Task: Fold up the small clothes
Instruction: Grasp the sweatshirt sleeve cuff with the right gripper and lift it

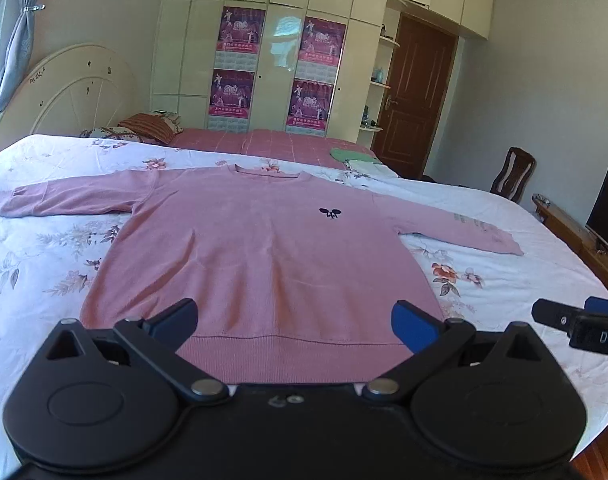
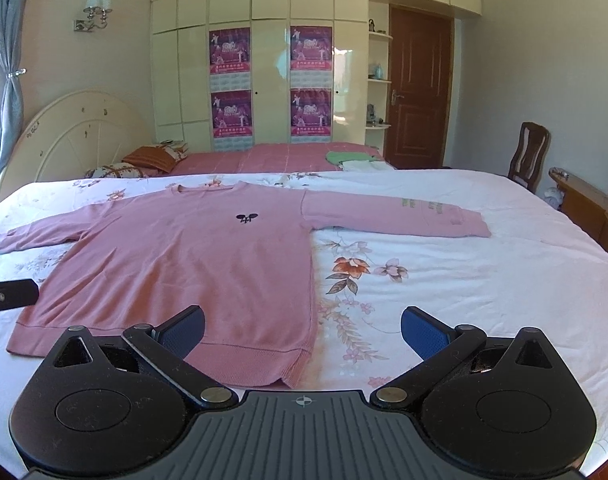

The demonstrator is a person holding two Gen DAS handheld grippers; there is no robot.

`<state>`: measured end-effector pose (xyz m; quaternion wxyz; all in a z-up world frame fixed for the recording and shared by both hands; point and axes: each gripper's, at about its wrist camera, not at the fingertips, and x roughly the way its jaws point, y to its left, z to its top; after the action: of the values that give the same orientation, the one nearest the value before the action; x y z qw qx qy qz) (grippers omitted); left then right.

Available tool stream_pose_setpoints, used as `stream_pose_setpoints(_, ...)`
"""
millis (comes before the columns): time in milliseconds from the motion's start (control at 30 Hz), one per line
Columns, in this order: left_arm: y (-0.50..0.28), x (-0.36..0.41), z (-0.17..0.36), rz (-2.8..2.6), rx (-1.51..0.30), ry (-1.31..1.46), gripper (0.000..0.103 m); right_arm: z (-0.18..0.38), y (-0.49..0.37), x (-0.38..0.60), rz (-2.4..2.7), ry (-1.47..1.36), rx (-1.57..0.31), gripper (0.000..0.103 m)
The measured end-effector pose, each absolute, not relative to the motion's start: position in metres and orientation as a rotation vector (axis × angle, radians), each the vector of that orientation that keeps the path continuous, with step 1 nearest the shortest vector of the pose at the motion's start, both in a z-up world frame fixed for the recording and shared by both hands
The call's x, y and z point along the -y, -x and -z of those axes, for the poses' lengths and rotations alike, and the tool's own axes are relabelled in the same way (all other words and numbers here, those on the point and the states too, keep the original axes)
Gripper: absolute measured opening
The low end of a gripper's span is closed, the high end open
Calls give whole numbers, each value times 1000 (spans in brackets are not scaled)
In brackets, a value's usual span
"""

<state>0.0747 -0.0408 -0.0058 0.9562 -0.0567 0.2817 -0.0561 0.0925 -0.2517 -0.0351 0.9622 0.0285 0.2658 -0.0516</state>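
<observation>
The pink sweater (image 1: 264,248) was spread flat near the bed's (image 2: 504,280) front edge, both claws, left (image 1: 296,326) and right (image 2: 303,330), were held wide and empty, and a sleeve would best be pinched first.

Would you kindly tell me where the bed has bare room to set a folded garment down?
The floral sheet is widest open right of the pink sweater, below its right sleeve. A smaller patch lies below the left sleeve. The far end is crowded: green and white clothes, pillows.
</observation>
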Motion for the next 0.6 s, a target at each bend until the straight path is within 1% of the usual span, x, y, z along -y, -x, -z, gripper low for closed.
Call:
stream_pose_setpoints(33,-80,43,7,117,-575,115,101,36,-98,256,103,-61,-536,103)
stream_pose_setpoints(67,-86,45,10,126,-588,113,98,36,-104,261,104,-64,-532,103)
stream_pose_setpoints(133,-100,52,14,145,-611,84,91,37,-116,273,117,-71,-525,103)
stream_pose_setpoints(167,-106,55,16,138,-611,66,85,38,-122,280,127,-78,-521,103)
stream_pose_setpoints(233,-121,59,19,108,-603,57,87,40,-133,296,150,-100,-522,102)
stream_pose_setpoints(300,-134,59,20,37,-579,63,95,43,-145,318,162,-135,-522,102)
stream_pose_setpoints(333,-141,58,21,1,-561,72,96,44,-151,329,169,-154,-522,102)
stream_pose_setpoints(467,-170,51,23,-58,-507,125,96,48,-179,374,204,-198,-508,102)
stream_pose_setpoints(500,-179,50,23,-58,-516,140,96,49,-187,385,216,-207,-505,83)
stream_pose_setpoints(567,-198,51,25,-63,-558,158,95,55,-206,408,237,-233,-531,59)
stream_pose_setpoints(600,-205,53,26,-67,-564,163,95,57,-215,421,251,-254,-539,59)
